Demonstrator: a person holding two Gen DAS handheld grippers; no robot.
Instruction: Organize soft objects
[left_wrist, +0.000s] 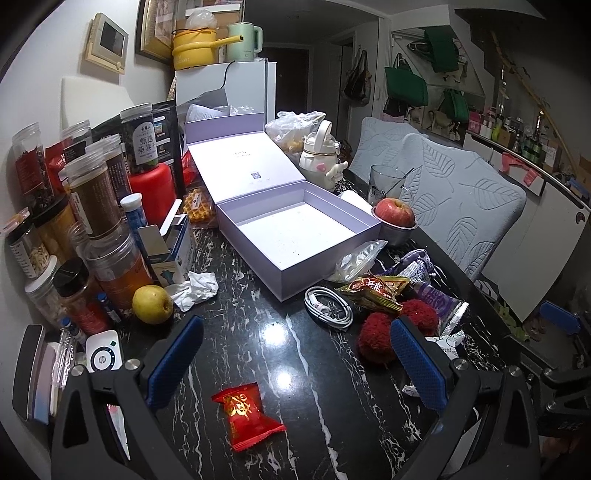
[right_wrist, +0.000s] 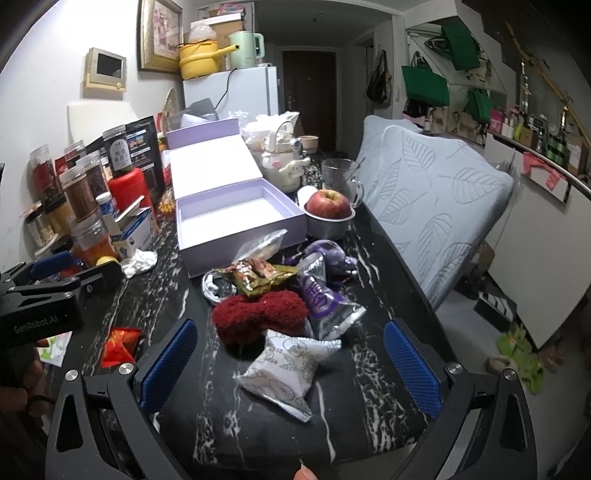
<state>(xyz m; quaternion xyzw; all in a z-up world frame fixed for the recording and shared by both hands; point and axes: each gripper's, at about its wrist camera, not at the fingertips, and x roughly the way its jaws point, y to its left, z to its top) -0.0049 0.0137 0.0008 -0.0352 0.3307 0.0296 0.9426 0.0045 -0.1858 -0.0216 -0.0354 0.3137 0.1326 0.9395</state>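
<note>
An open, empty lilac box (left_wrist: 295, 236) (right_wrist: 236, 218) stands mid-table with its lid leaning back. My left gripper (left_wrist: 295, 369) is open and empty above a red snack packet (left_wrist: 245, 415), which also shows in the right wrist view (right_wrist: 120, 345). My right gripper (right_wrist: 291, 369) is open and empty around a white patterned packet (right_wrist: 288, 369). Beyond it lie a fuzzy red bow (right_wrist: 262, 317) (left_wrist: 376, 338), a purple packet (right_wrist: 325, 299) (left_wrist: 439, 301), a green-brown packet (right_wrist: 258, 277) (left_wrist: 373, 291), a clear bag (right_wrist: 262, 245) and a purple soft toy (right_wrist: 328, 254).
Jars and bottles (left_wrist: 92, 206) crowd the left side, with a yellow apple (left_wrist: 152, 304) and crumpled tissue (left_wrist: 195, 290). A white cable (left_wrist: 327, 306) lies by the box. A red apple in a metal bowl (left_wrist: 397, 218), a glass mug (right_wrist: 340, 175) and padded chairs (right_wrist: 443, 206) stand right.
</note>
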